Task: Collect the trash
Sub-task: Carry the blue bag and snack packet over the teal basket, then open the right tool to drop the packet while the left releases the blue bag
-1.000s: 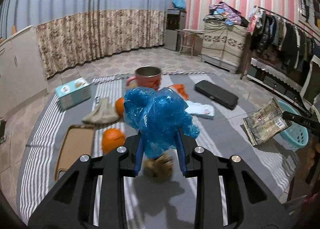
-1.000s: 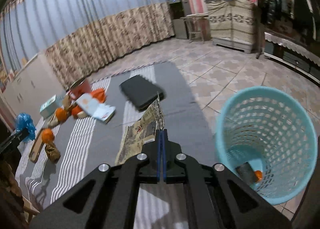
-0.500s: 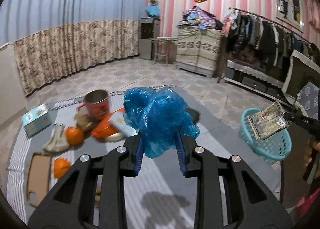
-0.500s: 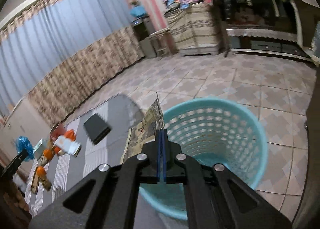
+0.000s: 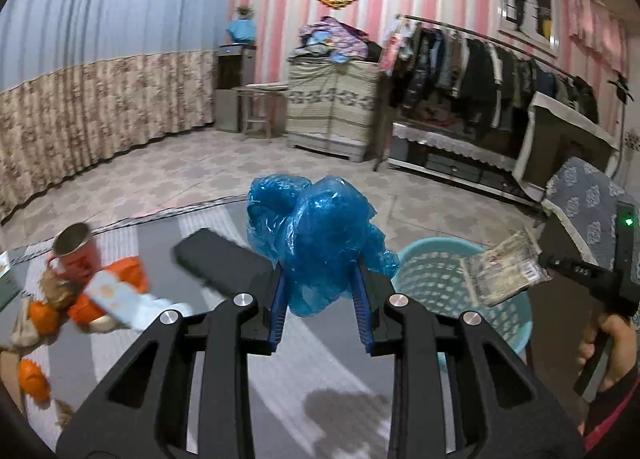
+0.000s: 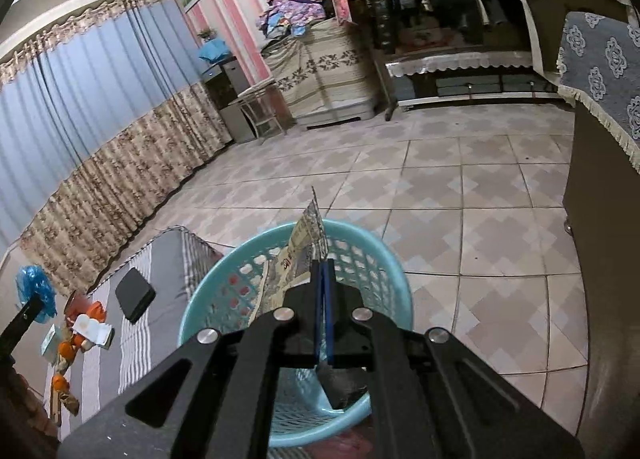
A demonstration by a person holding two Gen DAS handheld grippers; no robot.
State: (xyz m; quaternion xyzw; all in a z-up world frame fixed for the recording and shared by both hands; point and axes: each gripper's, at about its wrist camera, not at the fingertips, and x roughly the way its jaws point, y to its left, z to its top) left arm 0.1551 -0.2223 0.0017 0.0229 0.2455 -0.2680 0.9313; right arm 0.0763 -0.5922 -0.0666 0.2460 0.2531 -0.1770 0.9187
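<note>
My left gripper (image 5: 320,299) is shut on a crumpled blue plastic bag (image 5: 316,239) and holds it above the striped table, left of a light blue mesh basket (image 5: 436,271). My right gripper (image 6: 322,279) is shut on a flat printed snack wrapper (image 6: 300,255) and holds it over the basket (image 6: 224,299). The wrapper (image 5: 504,271) and the right gripper (image 5: 560,267) also show in the left wrist view, above the basket's right rim. The blue bag (image 6: 36,287) shows far left in the right wrist view.
On the grey striped table (image 5: 168,231) lie a black case (image 5: 216,259), a red metal mug (image 5: 76,251), oranges (image 5: 40,315), a white packet (image 5: 116,299) and a small box. Tiled floor (image 6: 460,199), a clothes rack (image 5: 480,71) and a cabinet (image 6: 600,139) surround the basket.
Both grippers swung right, away from the table items. The right gripper carried the wrapper from beside the basket to above its opening. The left gripper brought the blue bag towards the basket.
</note>
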